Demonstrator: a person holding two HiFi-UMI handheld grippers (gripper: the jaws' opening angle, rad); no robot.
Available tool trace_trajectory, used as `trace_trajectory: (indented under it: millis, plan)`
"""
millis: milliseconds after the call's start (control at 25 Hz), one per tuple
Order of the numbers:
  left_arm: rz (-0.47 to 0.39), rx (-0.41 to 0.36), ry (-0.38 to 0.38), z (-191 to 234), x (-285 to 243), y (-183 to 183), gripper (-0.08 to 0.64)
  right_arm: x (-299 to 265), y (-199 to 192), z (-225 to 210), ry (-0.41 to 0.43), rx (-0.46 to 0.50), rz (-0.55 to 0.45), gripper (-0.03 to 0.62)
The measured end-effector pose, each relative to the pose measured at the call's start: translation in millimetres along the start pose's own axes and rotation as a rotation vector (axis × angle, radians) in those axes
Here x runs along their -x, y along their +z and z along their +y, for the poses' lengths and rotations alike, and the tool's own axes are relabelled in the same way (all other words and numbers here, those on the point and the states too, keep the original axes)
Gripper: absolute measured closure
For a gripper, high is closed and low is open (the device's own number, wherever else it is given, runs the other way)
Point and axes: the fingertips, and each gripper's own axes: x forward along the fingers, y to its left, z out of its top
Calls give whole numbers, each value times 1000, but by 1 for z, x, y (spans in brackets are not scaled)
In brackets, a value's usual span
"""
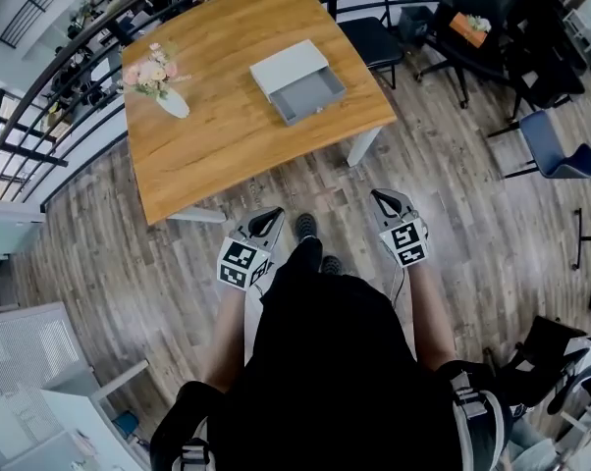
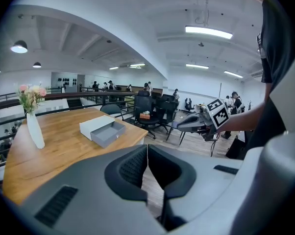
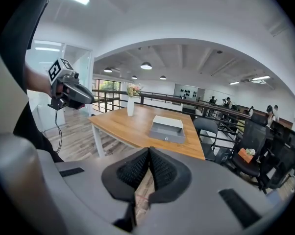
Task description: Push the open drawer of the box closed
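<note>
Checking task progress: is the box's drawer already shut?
No, the drawer sticks out of the box on the table, its grey inside visible.

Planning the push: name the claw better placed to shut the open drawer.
Right, probably. The drawer front faces the right claw squarely; the left claw sees it at an angle. Both claws are shut, short of the table.

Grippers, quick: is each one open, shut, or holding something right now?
Left gripper: shut, jaws together, nothing held.
Right gripper: shut, jaws together, nothing held.
</note>
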Motion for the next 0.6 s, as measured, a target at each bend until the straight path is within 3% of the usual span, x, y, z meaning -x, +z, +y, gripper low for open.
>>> trace_trajectory:
  millis: [600]
  plan:
    - [-12,17,-48,95,-63,33,534,-89,42,-45,5,32,46,575]
